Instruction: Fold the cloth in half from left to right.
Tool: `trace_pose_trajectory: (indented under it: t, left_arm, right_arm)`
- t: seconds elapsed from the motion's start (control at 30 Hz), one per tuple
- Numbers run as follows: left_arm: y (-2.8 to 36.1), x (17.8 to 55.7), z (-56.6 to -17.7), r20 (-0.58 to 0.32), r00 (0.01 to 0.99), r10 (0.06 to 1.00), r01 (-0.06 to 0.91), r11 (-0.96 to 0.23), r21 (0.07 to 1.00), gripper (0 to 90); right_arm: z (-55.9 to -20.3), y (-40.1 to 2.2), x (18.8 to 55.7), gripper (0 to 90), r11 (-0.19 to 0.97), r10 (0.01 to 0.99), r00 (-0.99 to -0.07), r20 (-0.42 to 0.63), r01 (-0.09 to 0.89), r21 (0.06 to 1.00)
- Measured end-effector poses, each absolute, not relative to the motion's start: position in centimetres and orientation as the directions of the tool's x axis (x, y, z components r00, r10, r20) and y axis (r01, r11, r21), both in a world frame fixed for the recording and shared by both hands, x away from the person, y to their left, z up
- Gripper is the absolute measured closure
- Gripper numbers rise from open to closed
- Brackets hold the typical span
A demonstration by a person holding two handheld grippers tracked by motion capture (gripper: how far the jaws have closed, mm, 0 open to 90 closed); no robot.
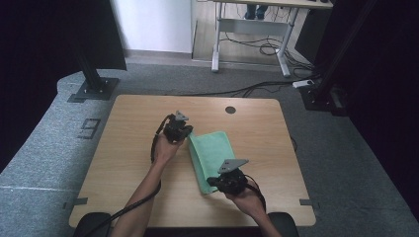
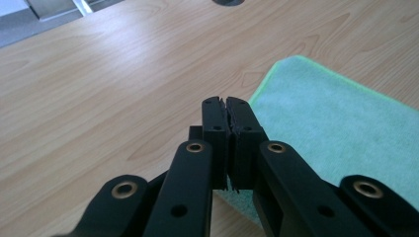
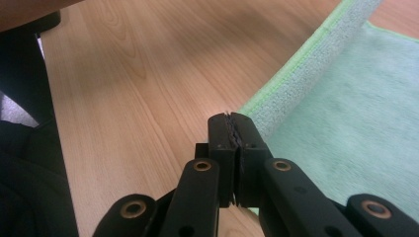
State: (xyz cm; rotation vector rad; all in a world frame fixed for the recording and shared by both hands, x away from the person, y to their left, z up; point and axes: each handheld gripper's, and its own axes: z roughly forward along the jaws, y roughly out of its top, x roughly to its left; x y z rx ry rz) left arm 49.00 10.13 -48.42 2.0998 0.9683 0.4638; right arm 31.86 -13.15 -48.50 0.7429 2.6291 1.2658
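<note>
A green cloth (image 1: 216, 148) lies near the middle of the wooden table (image 1: 123, 158). Its left edge is raised off the wood between my two grippers. My left gripper (image 1: 188, 135) is at the cloth's far left corner, and in the left gripper view the left gripper (image 2: 227, 104) has its jaws pressed together with the green cloth (image 2: 341, 128) running under them. My right gripper (image 1: 211, 183) is at the near left corner. In the right gripper view the lifted hem of the cloth (image 3: 316, 64) runs down into the closed jaws of the right gripper (image 3: 232, 120).
A round dark grommet (image 1: 230, 109) sits near the table's far edge. Bare wood lies to the left and right of the cloth. Black posts stand on the grey carpet beyond the far corners, and a white desk frame (image 1: 252, 29) with floor cables is farther back.
</note>
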Motion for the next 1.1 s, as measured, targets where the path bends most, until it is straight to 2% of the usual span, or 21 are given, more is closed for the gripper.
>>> trace_pose_trajectory:
  t: [0.67,1.1]
  left_arm:
    - [5.3,50.7,-46.7,0.049,0.702,0.711,0.432,-0.479,0.764,86.9]
    - [3.0,51.8,-47.9,0.049,0.721,0.691,0.434,-0.506,0.745,86.5]
  right_arm:
    - [-47.1,-17.5,32.0,87.4,0.471,0.561,-0.824,0.081,0.398,0.787]
    - [-47.7,-19.5,32.5,87.4,0.455,0.608,-0.790,0.082,0.431,0.779]
